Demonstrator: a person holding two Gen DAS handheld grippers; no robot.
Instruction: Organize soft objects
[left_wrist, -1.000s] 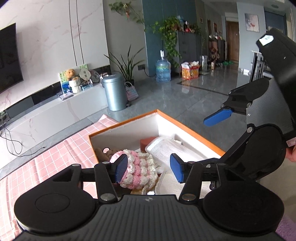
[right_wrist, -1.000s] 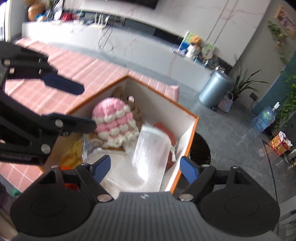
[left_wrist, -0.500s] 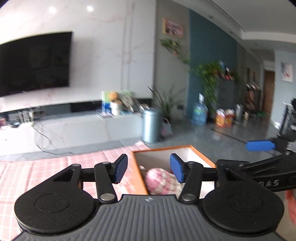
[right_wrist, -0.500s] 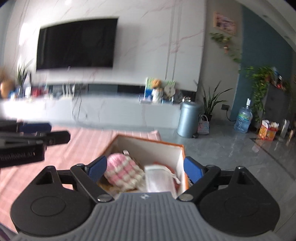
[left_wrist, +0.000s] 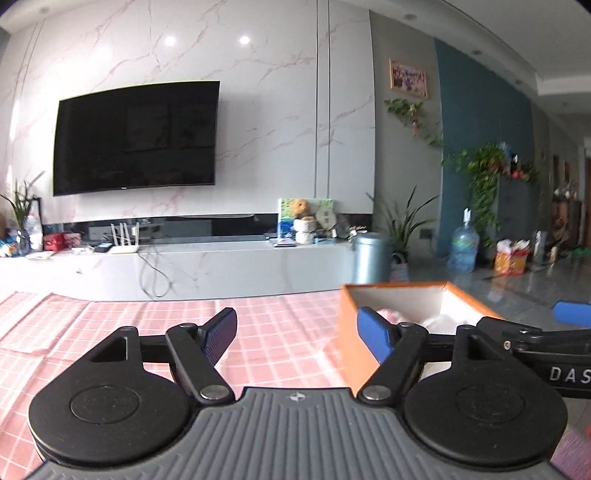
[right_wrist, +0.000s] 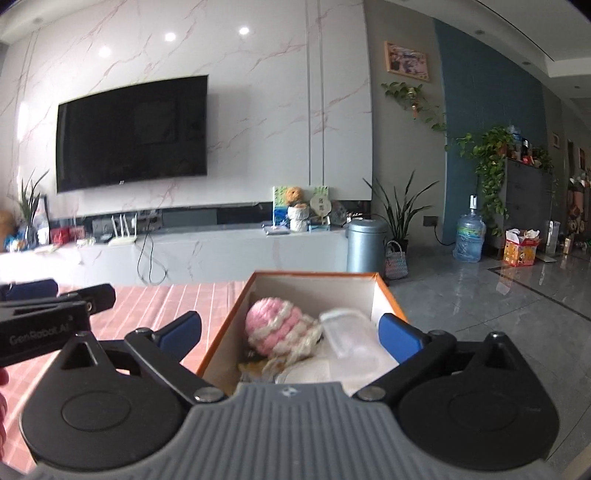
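Note:
An orange box (right_wrist: 384, 286) with a white inside stands on the pink checked tablecloth (left_wrist: 288, 321). In the right wrist view it holds a pink and white knitted ball (right_wrist: 275, 326), a clear plastic bag (right_wrist: 345, 332) and other soft items. My right gripper (right_wrist: 290, 330) is open and empty, level, over the box's near end. My left gripper (left_wrist: 297, 332) is open and empty, left of the box (left_wrist: 351, 343). The right gripper's blue fingertip (left_wrist: 572, 312) shows at the left wrist view's right edge.
Beyond the table stand a low white TV cabinet (right_wrist: 207, 251), a wall TV (right_wrist: 131, 134), a grey bin (right_wrist: 365, 245), plants and a water bottle (right_wrist: 469, 240). The left gripper's arm (right_wrist: 48, 321) shows at the right wrist view's left.
Both grippers have tilted up from looking down into the box to level and drawn back. The left gripper has shifted left, off the box. Both stayed open and empty.

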